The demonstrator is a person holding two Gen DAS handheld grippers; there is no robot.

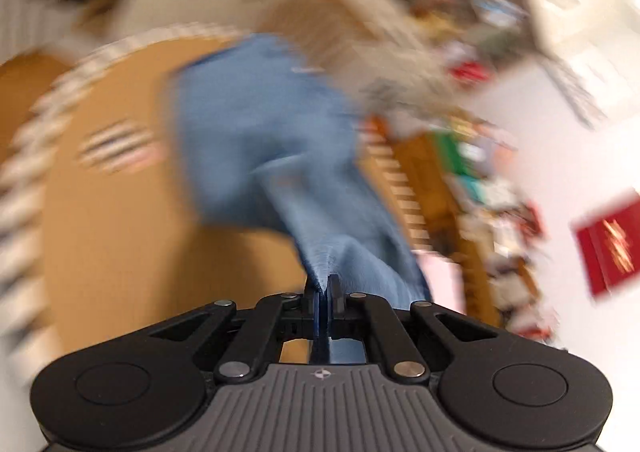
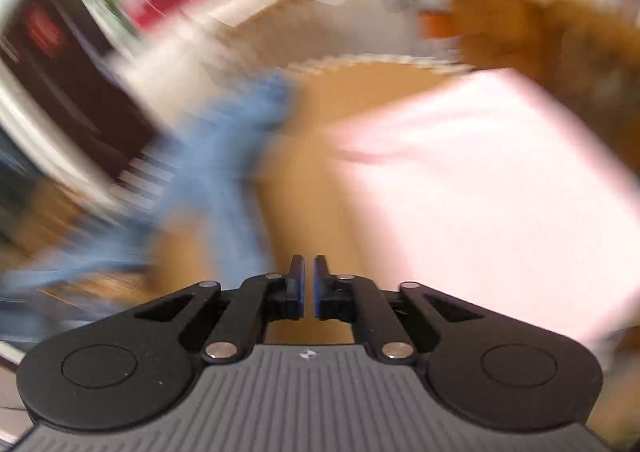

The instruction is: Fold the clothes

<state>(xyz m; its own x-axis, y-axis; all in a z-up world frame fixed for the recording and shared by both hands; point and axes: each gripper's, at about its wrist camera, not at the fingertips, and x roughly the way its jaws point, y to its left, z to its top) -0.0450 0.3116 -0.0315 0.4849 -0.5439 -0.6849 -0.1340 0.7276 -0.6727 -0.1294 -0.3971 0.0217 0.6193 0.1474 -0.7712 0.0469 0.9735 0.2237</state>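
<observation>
Hanging from the left gripper point(image 1: 322, 284), the blue garment point(image 1: 256, 140) is pinched at a bunched fold between jaws pressed together, its bulk trailing over the round tan table point(image 1: 120, 244) towards the white scalloped edge. The right gripper point(image 2: 308, 272) is nearly closed on nothing, a thin gap showing, with the blue cloth to its left and a pale pink cloth point(image 2: 480, 192) by the table's right edge. Risk noted: only a small pinch is held, so a quick swing could pull it free or drag the cloth off the edge. Heavy blur hides the garment's type, hems and corners; the background clutter is unreadable.
</observation>
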